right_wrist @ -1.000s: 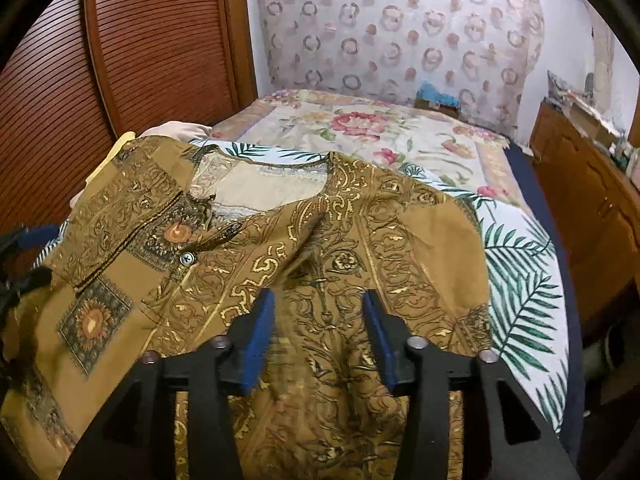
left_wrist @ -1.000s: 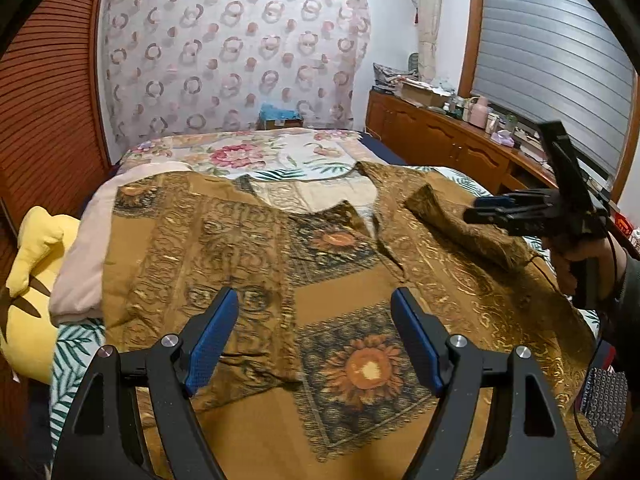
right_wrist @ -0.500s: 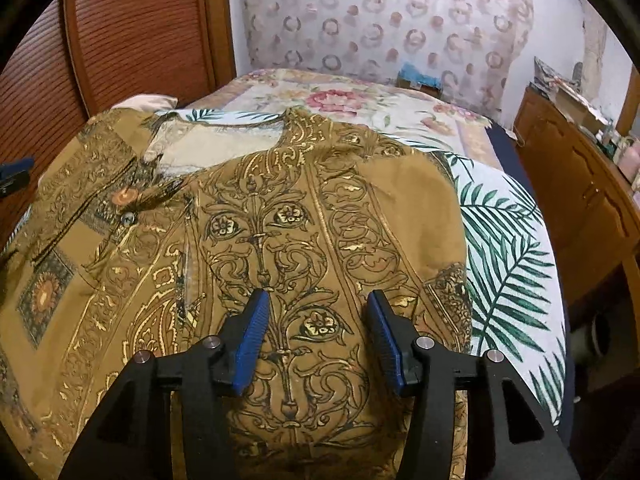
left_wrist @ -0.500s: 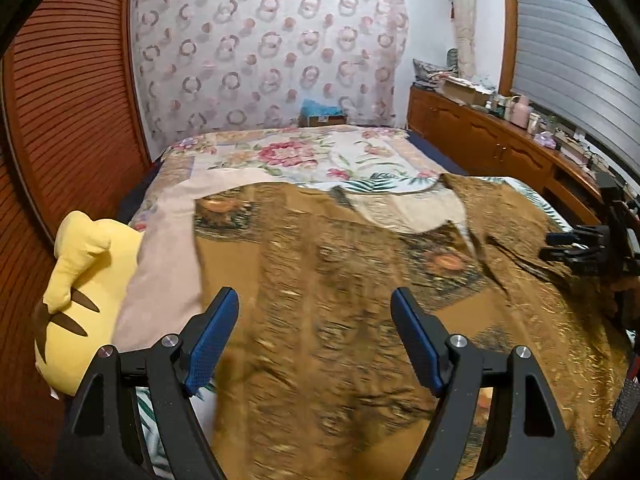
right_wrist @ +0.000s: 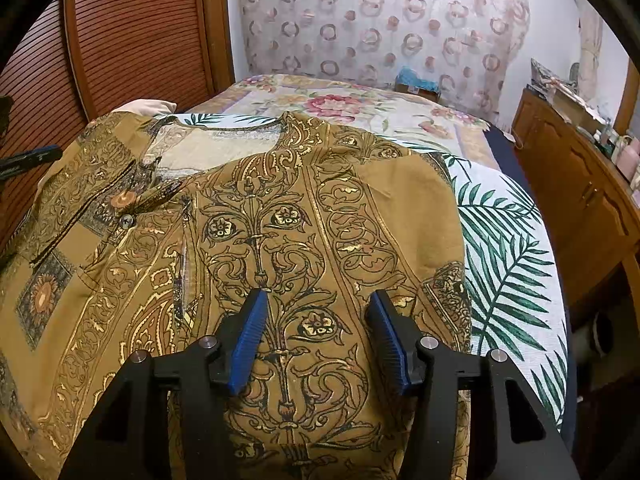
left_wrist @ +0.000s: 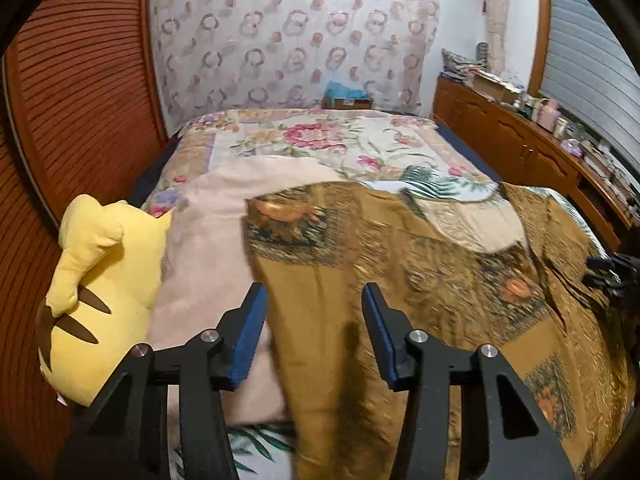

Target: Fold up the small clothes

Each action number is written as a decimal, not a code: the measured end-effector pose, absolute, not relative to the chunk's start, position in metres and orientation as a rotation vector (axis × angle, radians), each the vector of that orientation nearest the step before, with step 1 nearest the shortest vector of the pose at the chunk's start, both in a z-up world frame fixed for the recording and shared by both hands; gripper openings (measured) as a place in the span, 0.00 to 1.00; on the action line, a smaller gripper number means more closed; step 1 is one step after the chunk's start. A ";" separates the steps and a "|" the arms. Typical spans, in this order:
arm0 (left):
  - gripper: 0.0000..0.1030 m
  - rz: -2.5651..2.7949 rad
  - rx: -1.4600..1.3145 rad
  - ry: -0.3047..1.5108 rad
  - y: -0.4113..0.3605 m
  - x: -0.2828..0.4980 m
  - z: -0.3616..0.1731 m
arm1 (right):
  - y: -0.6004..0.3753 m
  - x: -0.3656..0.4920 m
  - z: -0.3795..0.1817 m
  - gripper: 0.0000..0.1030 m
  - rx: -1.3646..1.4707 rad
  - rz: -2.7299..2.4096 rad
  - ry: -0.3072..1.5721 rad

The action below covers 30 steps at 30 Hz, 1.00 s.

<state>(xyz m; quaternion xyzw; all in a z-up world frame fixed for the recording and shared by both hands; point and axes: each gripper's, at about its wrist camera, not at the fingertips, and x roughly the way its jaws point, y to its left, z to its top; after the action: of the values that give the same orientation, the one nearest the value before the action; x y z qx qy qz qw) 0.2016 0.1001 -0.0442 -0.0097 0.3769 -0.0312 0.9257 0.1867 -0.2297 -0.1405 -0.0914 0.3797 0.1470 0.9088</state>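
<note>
Left gripper (left_wrist: pixel 314 338) shifted left, plush (left_wrist: pixel 96 292) beside shirt (left_wrist: pixel 400 280)

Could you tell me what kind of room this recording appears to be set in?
Most likely a home bedroom: a bed with a floral bedspread, a yellow plush toy lying at its edge, and a wooden sideboard crowded with household items along the wall.

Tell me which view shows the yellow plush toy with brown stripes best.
The left wrist view: the yellow plush toy with brown stripes lies in plain sight at the bed's left edge, beside the beige blanket. The right wrist view does not show it.
</note>
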 end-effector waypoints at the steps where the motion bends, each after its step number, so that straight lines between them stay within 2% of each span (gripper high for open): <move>1: 0.49 -0.058 -0.020 0.775 0.102 0.204 -0.044 | -0.230 0.187 -0.140 0.54 -0.189 0.303 0.784; 3: 0.49 -0.053 -0.029 0.781 0.106 0.212 -0.045 | -0.230 0.187 -0.141 0.55 -0.190 0.305 0.784; 6: 0.31 -0.061 -0.042 0.804 0.111 0.221 -0.048 | -0.229 0.187 -0.141 0.57 -0.192 0.309 0.785; 10: 0.28 -0.057 -0.045 0.808 0.113 0.226 -0.049 | -0.228 0.187 -0.141 0.57 -0.193 0.307 0.785; 23: 0.29 -0.061 -0.083 0.876 0.124 0.247 -0.060 | -0.232 0.192 -0.139 0.58 -0.203 0.318 0.804; 26: 0.28 -0.084 -0.081 0.879 0.121 0.245 -0.063 | -0.245 0.199 -0.130 0.58 -0.207 0.241 0.760; 28: 0.13 -0.095 -0.066 0.879 0.117 0.243 -0.062 | -0.258 0.212 -0.128 0.58 -0.171 0.222 0.771; 30: 0.04 -0.106 -0.059 0.871 0.114 0.241 -0.058 | -0.270 0.225 -0.128 0.58 -0.161 0.196 0.790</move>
<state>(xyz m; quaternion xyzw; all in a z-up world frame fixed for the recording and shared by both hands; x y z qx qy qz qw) 0.2407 0.1140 -0.0584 -0.0284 0.4217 -0.0515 0.9048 0.2249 -0.2697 -0.1279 -0.0780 0.3836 0.0952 0.9153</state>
